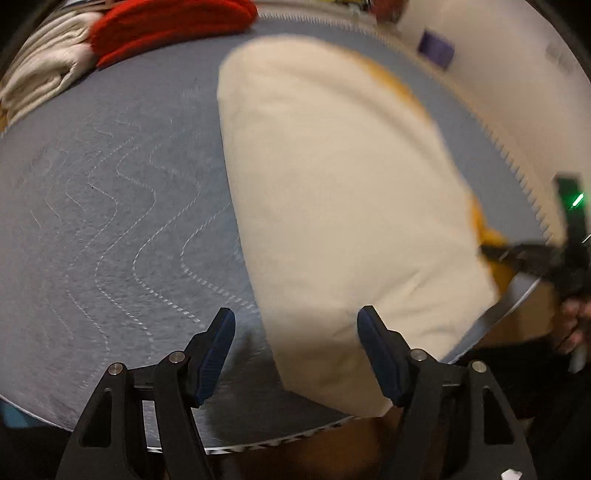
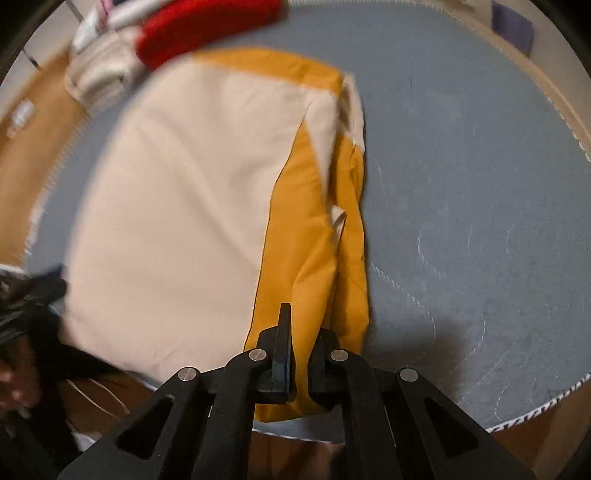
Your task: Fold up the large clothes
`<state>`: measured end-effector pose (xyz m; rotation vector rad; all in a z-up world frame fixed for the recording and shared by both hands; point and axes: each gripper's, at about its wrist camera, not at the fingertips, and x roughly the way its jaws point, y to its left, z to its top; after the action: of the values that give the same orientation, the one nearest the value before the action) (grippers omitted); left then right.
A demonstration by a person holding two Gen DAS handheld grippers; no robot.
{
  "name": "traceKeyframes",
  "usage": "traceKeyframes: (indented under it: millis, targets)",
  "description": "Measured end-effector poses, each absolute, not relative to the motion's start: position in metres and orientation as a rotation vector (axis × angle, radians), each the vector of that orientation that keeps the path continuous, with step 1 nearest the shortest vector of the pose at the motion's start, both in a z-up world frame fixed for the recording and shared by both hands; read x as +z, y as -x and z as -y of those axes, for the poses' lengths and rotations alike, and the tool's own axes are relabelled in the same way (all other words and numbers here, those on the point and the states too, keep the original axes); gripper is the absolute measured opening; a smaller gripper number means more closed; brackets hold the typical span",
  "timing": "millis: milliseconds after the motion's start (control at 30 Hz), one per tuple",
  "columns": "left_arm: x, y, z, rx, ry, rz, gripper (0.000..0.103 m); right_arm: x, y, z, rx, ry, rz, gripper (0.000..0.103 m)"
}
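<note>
A large cream and mustard-yellow garment (image 1: 340, 192) lies folded on the grey quilted blanket (image 1: 110, 206). My left gripper (image 1: 295, 325) is open and empty, just above the garment's near left corner. In the right wrist view the garment (image 2: 177, 206) shows its cream panel on the left and a yellow strip on the right. My right gripper (image 2: 301, 332) is shut on the yellow edge of the garment at its near end. The right gripper also shows in the left wrist view (image 1: 517, 254), at the garment's right edge.
A folded red cloth (image 1: 166, 26) and a pile of cream cloth (image 1: 40, 81) sit at the blanket's far left corner. They also show in the right wrist view, the red cloth (image 2: 207, 26) above the white pile (image 2: 103, 70). The blanket's zigzag edge (image 1: 517, 166) runs near the wall.
</note>
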<state>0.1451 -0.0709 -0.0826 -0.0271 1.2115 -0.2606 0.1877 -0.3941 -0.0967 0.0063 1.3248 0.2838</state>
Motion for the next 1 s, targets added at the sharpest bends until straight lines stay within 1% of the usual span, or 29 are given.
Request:
traceKeyframes:
  millis: [67,100,200,300,467,567,633,700,767,800,833,933,967,1000]
  targets:
    - [-0.08,-0.147,0.064,-0.268,0.079,-1.239,0.068,-0.102,-0.19,0.393,0.282,-0.012,-1.334,0.005]
    - [-0.074,-0.144,0.061,-0.284,0.093,-1.24,0.064,-0.102,-0.192,0.393,0.272,-0.022,-1.336,0.005]
    - [-0.067,-0.125,0.065,-0.321,0.008,-1.231,0.059,-0.096,-0.192,0.4,0.245,-0.038,-1.323,0.005]
    - [-0.093,-0.117,0.074,-0.305,-0.114,-1.274,0.06,-0.095,-0.191,0.407,0.237,-0.041,-1.313,0.005]
    - [-0.094,-0.116,0.082,-0.316,-0.151,-1.266,0.062,-0.099,-0.189,0.404,0.246,0.002,-1.324,0.005]
    - [-0.097,-0.119,0.082,-0.316,-0.144,-1.294,0.063,-0.102,-0.191,0.4,0.234,0.016,-1.334,0.005]
    - [-0.09,-0.125,0.078,-0.305,-0.091,-1.328,0.062,-0.101,-0.194,0.39,0.23,0.035,-1.333,0.005]
    - [-0.081,-0.127,0.071,-0.317,-0.027,-1.331,0.058,-0.099,-0.191,0.384,0.238,0.065,-1.327,0.006]
    - [-0.064,-0.128,0.065,-0.311,-0.018,-1.286,0.058,-0.097,-0.187,0.384,0.219,0.11,-1.325,0.008]
    - [-0.056,-0.131,0.063,-0.306,-0.02,-1.26,0.055,-0.097,-0.186,0.387,0.207,0.1,-1.33,0.008]
    - [-0.05,-0.134,0.063,-0.306,-0.018,-1.241,0.055,-0.095,-0.185,0.39,0.193,0.088,-1.335,0.009]
    - [-0.025,-0.158,0.068,-0.327,-0.015,-1.153,0.055,-0.094,-0.184,0.403,0.083,0.147,-1.334,0.009]
    - [-0.018,-0.166,0.072,-0.329,-0.027,-1.12,0.054,-0.089,-0.183,0.411,0.035,0.153,-1.313,0.009]
    - [-0.014,-0.174,0.076,-0.331,-0.038,-1.096,0.053,-0.079,-0.183,0.418,0.03,0.098,-1.272,0.009]
